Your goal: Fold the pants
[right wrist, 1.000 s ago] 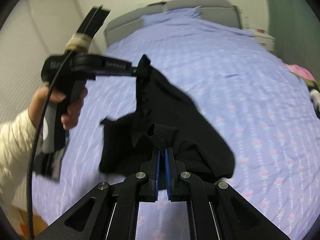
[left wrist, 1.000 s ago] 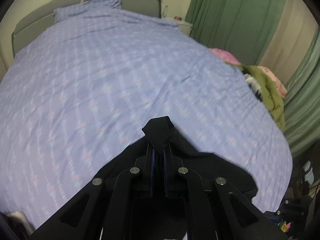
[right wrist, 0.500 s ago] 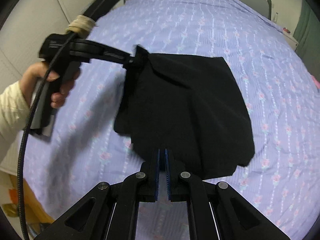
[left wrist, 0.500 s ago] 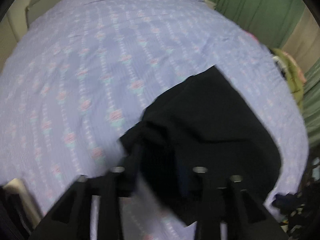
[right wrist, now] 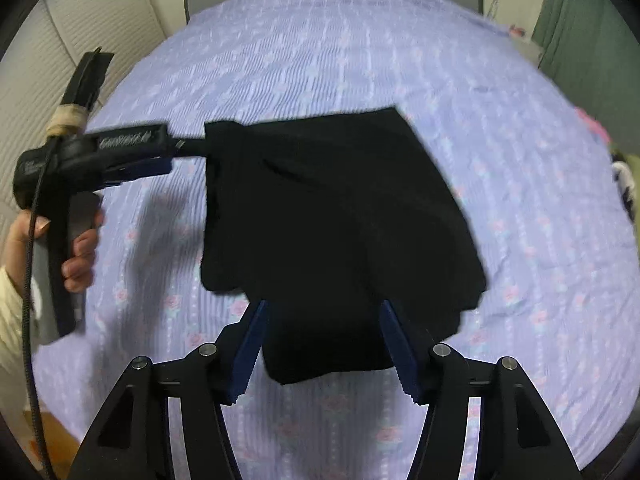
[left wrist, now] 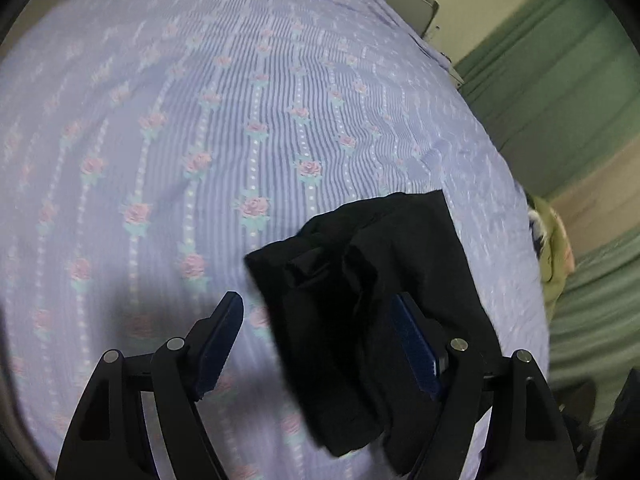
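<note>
A: What lies at the left?
B: The left gripper (left wrist: 316,320), jaws spread wide, nothing clamped; bare floral bedspread (left wrist: 192,128) stretches ahead and leftward.
A: And the black pants (right wrist: 332,216)?
B: Folded flat on the bed, near edge between the parted jaws of the right gripper (right wrist: 322,340); open sheet to the right.

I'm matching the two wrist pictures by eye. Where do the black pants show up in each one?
Left wrist: pants lower centre-right, lying between the open fingers of the left hand-held gripper.
Right wrist: pants at centre, just beyond the open right hand-held gripper.
Shared landmark: the purple floral bedsheet under the pants.
</note>
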A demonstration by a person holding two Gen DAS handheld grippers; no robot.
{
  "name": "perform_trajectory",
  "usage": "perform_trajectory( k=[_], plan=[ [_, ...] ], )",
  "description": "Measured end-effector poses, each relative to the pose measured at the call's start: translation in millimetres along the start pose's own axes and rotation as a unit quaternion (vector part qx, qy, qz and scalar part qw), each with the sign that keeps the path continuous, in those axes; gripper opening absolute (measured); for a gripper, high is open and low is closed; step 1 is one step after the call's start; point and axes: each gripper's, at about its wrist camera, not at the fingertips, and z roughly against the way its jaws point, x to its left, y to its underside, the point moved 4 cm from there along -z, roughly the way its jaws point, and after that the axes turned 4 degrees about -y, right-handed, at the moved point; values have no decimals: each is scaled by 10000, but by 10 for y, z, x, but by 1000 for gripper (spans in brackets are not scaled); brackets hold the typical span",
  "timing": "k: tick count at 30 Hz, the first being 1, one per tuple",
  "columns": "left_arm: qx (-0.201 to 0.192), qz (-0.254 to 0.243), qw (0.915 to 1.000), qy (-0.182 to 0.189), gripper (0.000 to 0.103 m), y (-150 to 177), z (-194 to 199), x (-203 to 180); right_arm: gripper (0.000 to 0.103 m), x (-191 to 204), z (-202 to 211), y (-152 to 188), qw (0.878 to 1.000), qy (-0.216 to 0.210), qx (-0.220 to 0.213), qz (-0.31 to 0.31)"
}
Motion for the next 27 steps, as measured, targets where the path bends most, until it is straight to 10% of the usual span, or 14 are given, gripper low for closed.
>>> perform_trajectory(
  k=[14, 20, 27],
  plan=[
    [-10, 50, 9981, -622, 68, -234, -234, -96, 60, -164, -27, -203, 9997, 46, -27, -218],
    [-934, 449, 9905, -907, 77, -187, 481, 182, 60, -26, -9, -221, 9998, -166, -60, -53],
    [-252, 525, 9933, -1000, 67, -190, 33, 255, 60, 188, -68, -239, 9994, -273, 10, 235]
  ],
)
